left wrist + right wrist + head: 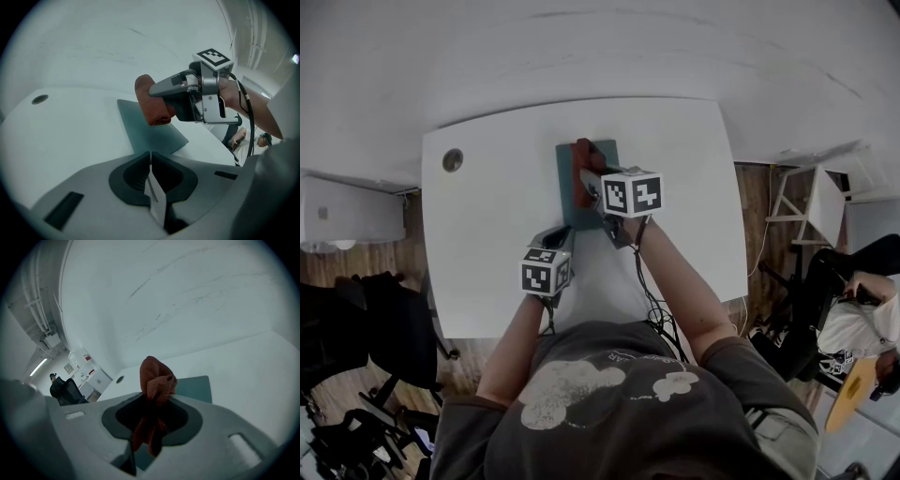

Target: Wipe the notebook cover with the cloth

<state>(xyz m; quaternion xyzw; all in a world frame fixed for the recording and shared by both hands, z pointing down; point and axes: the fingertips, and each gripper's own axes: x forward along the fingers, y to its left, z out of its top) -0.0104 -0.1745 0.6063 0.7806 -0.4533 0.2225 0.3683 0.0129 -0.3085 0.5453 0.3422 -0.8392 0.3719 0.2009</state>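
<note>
Notebook (570, 195) long axis away from person (628, 403), right tool (151, 401) gripping cloth (157, 378), left tool (150, 159) clenched empty

White table (487, 234), teal notebook (566, 187) flat on it

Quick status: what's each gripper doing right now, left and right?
Left gripper: closed, nothing between its jaws.
Right gripper: closed on the red cloth, over the notebook.
</note>
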